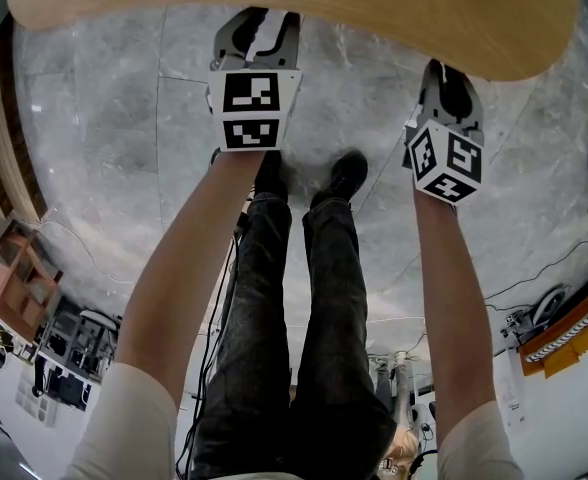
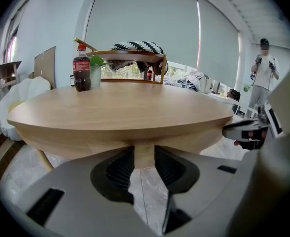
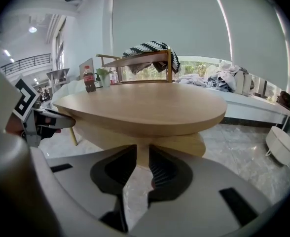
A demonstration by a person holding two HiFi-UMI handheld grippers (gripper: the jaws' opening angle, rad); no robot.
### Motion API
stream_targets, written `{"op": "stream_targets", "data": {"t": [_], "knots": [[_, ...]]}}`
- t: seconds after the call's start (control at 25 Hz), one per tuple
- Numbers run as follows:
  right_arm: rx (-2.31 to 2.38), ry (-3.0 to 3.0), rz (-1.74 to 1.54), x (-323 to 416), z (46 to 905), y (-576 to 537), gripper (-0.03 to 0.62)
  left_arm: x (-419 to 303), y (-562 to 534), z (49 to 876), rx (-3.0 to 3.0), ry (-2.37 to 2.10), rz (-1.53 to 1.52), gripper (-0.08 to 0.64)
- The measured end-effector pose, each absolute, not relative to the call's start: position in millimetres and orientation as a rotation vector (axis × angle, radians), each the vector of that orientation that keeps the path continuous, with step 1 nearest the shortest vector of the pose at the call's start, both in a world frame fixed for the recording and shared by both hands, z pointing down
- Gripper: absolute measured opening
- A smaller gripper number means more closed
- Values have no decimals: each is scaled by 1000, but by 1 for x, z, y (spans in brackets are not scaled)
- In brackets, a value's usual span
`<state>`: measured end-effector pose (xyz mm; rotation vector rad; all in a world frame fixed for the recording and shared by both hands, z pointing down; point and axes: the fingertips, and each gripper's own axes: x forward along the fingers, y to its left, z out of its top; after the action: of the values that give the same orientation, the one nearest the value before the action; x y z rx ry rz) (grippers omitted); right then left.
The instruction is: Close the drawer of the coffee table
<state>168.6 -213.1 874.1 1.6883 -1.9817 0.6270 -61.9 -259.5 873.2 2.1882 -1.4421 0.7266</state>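
Drawer (image 3: 197, 144) of the coffee table is the pale wood layer directly under the oval top (image 1: 294, 8), its front facing me, and both my grippers are at it. My left gripper (image 2: 144, 169) has its jaws apart. The drawer's wood shows in the gap between the pads, but I see no pad pressing on it. My right gripper (image 3: 142, 167) is the same: jaws apart, with wood in the gap and nothing clamped. In the head view both grippers reach under the near rim of the top.

The top is smooth light wood. A cola bottle (image 2: 82, 68) stands at its far left with a small green plant (image 2: 96, 62) just beside it. Beyond the table is a wooden chair (image 2: 135, 58) with a black-and-white striped cloth (image 2: 137, 47) draped over it, in front of a wide drawn blind (image 2: 150, 19). The floor (image 1: 124, 168) is grey marble slabs, with my black shoes (image 1: 346, 173) on it. A person (image 2: 263, 73) stands far off at the right.
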Motion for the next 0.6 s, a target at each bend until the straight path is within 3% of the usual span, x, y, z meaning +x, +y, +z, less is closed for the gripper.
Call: {"op": "stream_targets", "data": {"t": [0.6], "knots": [[1723,-2020,510,168,876,-233,101,-62,-280,875,2254,-1486,694,132]]}}
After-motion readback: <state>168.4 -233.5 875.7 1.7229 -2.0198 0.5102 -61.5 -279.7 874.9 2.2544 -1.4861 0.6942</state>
